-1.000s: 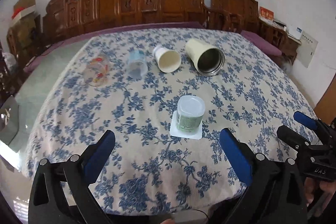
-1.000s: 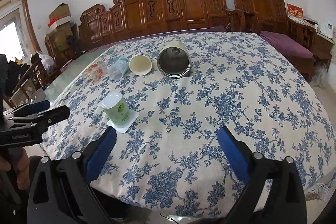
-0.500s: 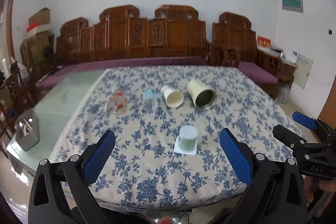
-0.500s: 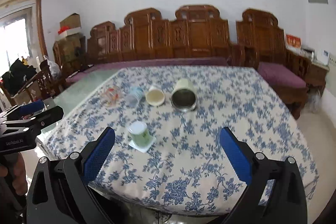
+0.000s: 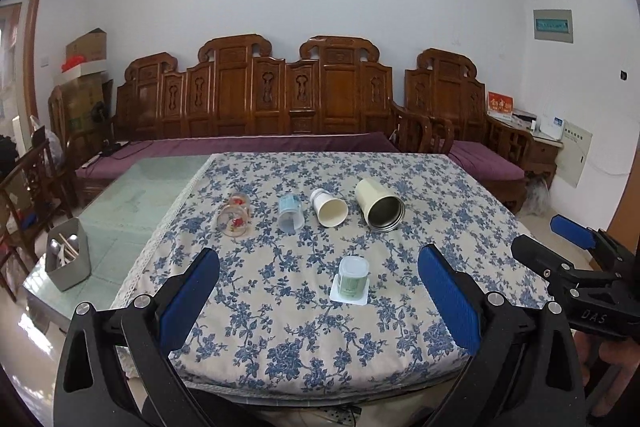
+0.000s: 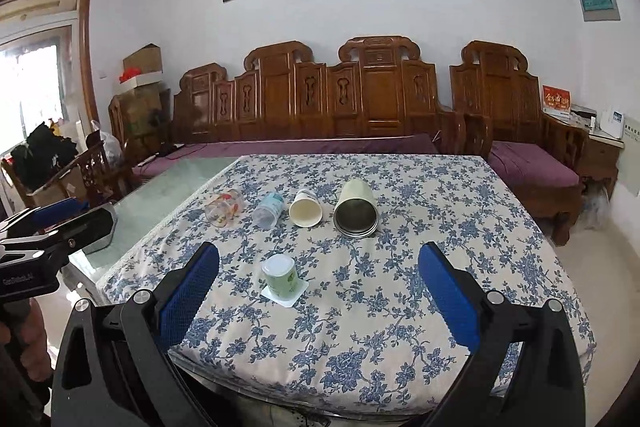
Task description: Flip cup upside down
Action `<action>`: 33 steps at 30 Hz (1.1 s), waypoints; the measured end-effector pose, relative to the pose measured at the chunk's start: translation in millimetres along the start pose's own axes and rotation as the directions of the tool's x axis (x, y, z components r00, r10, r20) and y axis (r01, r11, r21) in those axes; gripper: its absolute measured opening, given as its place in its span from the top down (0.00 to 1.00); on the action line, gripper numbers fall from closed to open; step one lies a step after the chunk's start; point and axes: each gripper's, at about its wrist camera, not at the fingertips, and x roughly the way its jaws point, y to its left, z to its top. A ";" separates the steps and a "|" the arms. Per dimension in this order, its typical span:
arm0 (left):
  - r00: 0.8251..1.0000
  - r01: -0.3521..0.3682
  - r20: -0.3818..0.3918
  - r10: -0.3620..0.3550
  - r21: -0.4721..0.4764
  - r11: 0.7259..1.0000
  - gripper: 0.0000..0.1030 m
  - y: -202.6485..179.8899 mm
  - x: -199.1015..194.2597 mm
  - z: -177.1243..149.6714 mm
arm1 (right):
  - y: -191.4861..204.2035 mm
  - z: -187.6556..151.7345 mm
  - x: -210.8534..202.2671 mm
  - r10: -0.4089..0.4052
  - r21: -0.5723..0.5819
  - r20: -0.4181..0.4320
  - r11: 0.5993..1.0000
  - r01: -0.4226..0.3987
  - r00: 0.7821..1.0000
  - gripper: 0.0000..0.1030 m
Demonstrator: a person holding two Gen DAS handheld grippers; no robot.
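Green cup (image 5: 352,277) stood base-up on a white square coaster (image 5: 348,296), near-centre on the floral tablecloth (image 5: 440,211); label unreadable. Four cups lay on their sides farther back, the cream tumbler (image 5: 380,203) rightmost. Left gripper (image 5: 318,295) and right gripper (image 6: 318,293) hung off the near edge, jaws spread, empty. Left view read "DAS" on the right gripper body; right view read what looked like "GenRobot.AI" on the left one. Only the left view showed the grey utensil bin (image 5: 69,253).
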 end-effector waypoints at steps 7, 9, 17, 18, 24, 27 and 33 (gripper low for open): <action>1.000 -0.007 0.001 0.007 -0.007 1.000 0.07 2.1 -0.3 -1.5 | 0.5 -0.5 0.2 0.001 0.001 0.000 1.000 -0.001 1.000 0.03; 1.000 -0.007 0.000 0.007 -0.004 1.000 0.07 2.1 -0.3 -1.6 | 0.4 -0.5 0.2 0.000 0.001 0.000 1.000 0.000 1.000 0.03; 1.000 -0.007 0.002 0.007 -0.006 1.000 0.07 2.9 -0.4 -1.0 | 0.2 -0.3 0.4 0.000 0.002 0.000 1.000 0.000 1.000 0.03; 1.000 -0.006 0.002 0.006 -0.006 1.000 0.07 3.0 -0.3 -1.0 | 0.1 -0.3 0.3 0.000 0.003 0.000 1.000 0.000 1.000 0.03; 1.000 -0.008 0.001 0.008 -0.005 1.000 0.07 3.0 -0.9 -1.2 | 0.5 -0.3 0.3 0.000 0.003 0.002 1.000 0.000 1.000 0.03; 1.000 -0.010 0.003 0.010 -0.005 1.000 0.07 3.2 -1.0 -1.0 | 0.4 -0.4 0.3 -0.001 0.003 0.001 1.000 0.001 1.000 0.03; 1.000 -0.011 0.006 0.011 -0.003 1.000 0.07 4.4 -2.4 -0.6 | 0.5 -0.2 0.3 0.000 0.005 0.000 1.000 0.000 1.000 0.03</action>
